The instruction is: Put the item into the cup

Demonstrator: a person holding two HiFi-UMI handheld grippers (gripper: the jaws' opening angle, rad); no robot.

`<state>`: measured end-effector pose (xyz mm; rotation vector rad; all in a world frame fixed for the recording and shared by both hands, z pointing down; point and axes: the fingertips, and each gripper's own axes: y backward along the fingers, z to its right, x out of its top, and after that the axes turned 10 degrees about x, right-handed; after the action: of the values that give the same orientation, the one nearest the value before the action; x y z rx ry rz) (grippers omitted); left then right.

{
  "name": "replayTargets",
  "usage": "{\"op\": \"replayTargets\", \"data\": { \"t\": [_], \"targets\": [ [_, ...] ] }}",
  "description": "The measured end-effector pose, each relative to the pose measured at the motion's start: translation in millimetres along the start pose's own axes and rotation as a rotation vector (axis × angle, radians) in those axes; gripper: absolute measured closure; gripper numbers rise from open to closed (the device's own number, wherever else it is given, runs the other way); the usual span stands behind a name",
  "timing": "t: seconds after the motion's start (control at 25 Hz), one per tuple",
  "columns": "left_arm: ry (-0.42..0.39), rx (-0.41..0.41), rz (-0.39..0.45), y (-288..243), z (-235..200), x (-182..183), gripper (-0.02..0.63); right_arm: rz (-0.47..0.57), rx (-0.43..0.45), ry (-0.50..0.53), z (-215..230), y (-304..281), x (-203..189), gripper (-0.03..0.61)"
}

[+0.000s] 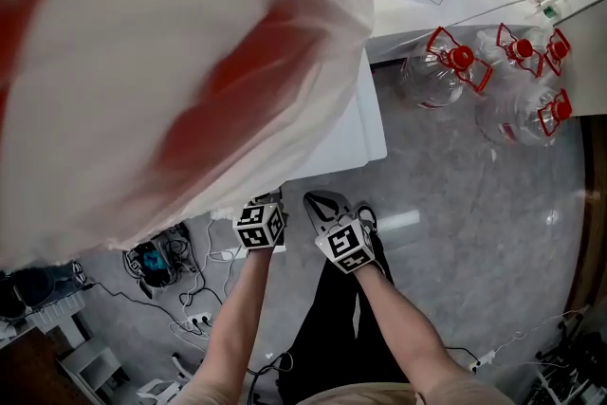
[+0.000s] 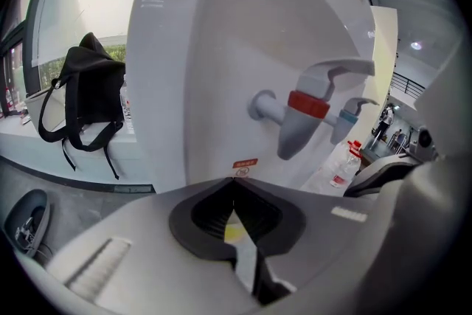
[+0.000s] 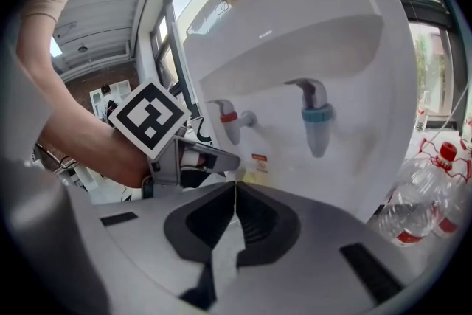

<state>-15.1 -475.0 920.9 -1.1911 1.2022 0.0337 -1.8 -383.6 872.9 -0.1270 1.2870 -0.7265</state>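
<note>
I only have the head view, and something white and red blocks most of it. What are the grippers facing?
Observer: A white water dispenser; the right gripper view shows its red tap and blue tap.
Operator: Left gripper holding anything?
Observer: In its own view the left gripper has its jaws together, with nothing clearly between them.
Operator: And the right?
Observer: The right gripper is shut as well, jaws tip to tip.

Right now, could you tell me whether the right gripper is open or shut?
Shut: in its own view the right gripper has both jaws meeting at the tips, nothing between them.
</note>
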Motion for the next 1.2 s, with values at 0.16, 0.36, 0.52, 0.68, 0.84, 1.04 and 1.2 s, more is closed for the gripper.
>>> {"op": "replayTargets", "data": {
  "t": [0.16, 0.36, 0.52, 0.68, 0.84, 1.04, 1.2],
  "targets": [
    [0.003, 0.005, 0.001, -5, -1, 5, 0.604, 0.005, 0.006, -0.013, 2, -6, 1, 0.566],
    [-0.011, 0.01, -0.001, -6, -1, 5, 0.603, 0.004, 0.022, 0.004, -2, -6, 3, 0.566],
    [-0.028, 0.001, -0.012, -10, 1, -7, 0.603, 0.007, 0.025, 0.003, -1, -4, 2, 0.566],
    [-0.068, 0.028, -0.008, -5, 4, -1, 0.601, 0.0, 0.028, 0.001, -1, -2, -2, 0.566],
    [-0.06, 0.07, 0.01, 2, 0, 0, 0.601, -0.003, 0.03, 0.009, -4, 1, -3, 0.566],
    [-0.028, 0.099, 0.022, 26, 2, 1, 0.604, 0.01, 0.037, 0.021, -10, 13, 10, 0.566],
    [-0.021, 0.089, 0.01, 56, 13, 0, 0.606, 0.015, 0.052, 0.035, -20, 30, 25, 0.566]
  ]
}}
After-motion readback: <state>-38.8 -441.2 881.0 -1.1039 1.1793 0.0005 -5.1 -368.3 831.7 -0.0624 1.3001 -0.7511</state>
